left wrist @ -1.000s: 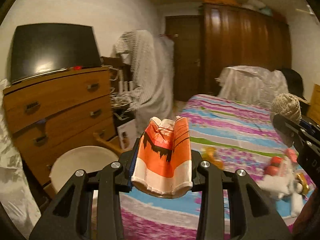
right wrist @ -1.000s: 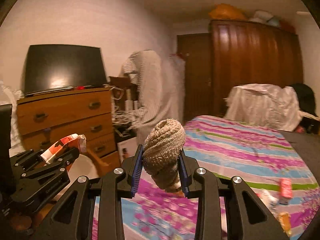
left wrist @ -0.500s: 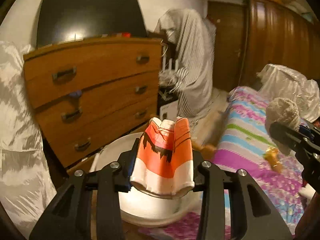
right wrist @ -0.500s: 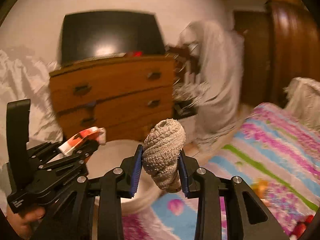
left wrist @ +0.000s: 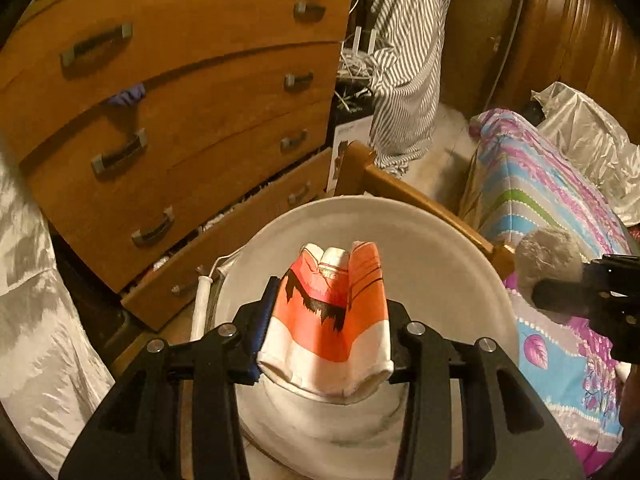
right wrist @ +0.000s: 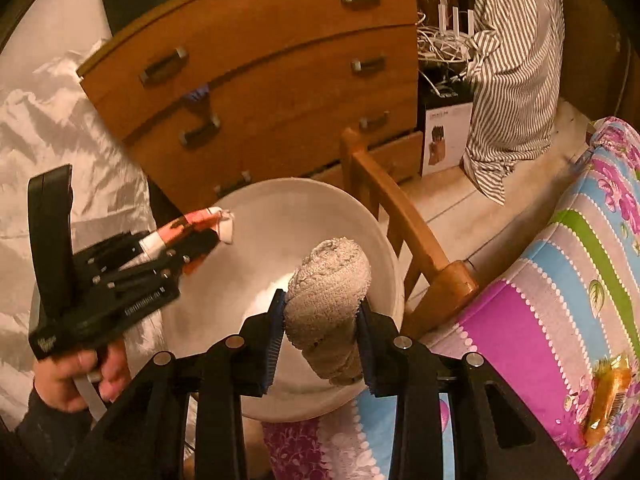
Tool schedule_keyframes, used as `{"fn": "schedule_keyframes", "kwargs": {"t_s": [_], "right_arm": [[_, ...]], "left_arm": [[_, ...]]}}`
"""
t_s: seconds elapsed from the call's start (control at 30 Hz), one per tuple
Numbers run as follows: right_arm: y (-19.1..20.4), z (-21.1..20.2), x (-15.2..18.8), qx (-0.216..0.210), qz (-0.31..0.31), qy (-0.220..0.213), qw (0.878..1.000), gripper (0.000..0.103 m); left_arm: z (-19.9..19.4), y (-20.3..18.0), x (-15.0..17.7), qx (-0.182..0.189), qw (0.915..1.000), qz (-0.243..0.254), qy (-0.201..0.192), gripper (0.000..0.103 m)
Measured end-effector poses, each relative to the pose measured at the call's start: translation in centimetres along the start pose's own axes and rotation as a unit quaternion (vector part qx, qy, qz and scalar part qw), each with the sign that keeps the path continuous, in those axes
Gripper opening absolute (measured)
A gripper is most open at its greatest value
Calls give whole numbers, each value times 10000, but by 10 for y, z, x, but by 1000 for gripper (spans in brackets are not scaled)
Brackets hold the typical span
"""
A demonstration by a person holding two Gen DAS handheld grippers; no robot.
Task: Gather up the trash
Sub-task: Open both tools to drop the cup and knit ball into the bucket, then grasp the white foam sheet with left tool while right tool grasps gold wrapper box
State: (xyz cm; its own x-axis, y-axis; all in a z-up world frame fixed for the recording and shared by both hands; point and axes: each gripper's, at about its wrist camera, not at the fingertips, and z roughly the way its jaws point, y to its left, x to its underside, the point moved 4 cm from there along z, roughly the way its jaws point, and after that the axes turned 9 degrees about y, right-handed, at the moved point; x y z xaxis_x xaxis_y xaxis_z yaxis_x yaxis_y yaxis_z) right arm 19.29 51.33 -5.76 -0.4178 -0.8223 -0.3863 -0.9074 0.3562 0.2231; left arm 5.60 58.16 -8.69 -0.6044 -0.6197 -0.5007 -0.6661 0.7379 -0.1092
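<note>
A crushed orange-and-white paper cup (left wrist: 326,312) is squeezed between the pads of my left gripper (left wrist: 330,334), which hangs above a wide white basin (left wrist: 440,248). From the right wrist view this left gripper (right wrist: 192,236) reaches in over the basin's (right wrist: 280,216) left rim with the cup (right wrist: 200,218) sticking out. My right gripper (right wrist: 322,326) is shut on a beige knitted wad (right wrist: 330,288), above the basin's near right side. The same wad (left wrist: 546,256) shows at the right edge of the left wrist view.
A wooden chest of drawers (left wrist: 180,100) stands just behind the basin, its bottom drawer ajar. A wooden frame post (right wrist: 404,220) rises between basin and bed. The bed's flowered sheet (right wrist: 560,280) carries an orange wrapper (right wrist: 604,400). Striped cloth (right wrist: 512,60) hangs at the back.
Both grippers swung left from over the bed and tipped downward, coming above the white basin. The cup and the knitted wad stayed gripped throughout.
</note>
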Motion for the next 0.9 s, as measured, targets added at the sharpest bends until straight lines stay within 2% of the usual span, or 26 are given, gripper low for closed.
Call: {"fn": "schedule_keyframes", "kwargs": {"t_s": [0.43,0.47,0.57,0.63,0.9], "right_arm": [[-15,-10,20,-66,-36,11,10000,34],[-15,-9,21,-75,-42,1,10000,37],[-16,-13,22,-161,-25,-86,9998,62],[-17,-17,23,-211,-4,-148,9997,62],[-24,-42,42,-282,80,-408,9987,62]], "left_arm": [[7,12,-3,-48,9999,-92,-9,39],[6,11,-3,-58,10000,-58,-22,43],[2,11,-3,-189,9997,-13,-125,55],[-3,13,-4,-212,9996,-63,-200,62],[-13,15,-5,-231,9992,-97,-301,63]]}}
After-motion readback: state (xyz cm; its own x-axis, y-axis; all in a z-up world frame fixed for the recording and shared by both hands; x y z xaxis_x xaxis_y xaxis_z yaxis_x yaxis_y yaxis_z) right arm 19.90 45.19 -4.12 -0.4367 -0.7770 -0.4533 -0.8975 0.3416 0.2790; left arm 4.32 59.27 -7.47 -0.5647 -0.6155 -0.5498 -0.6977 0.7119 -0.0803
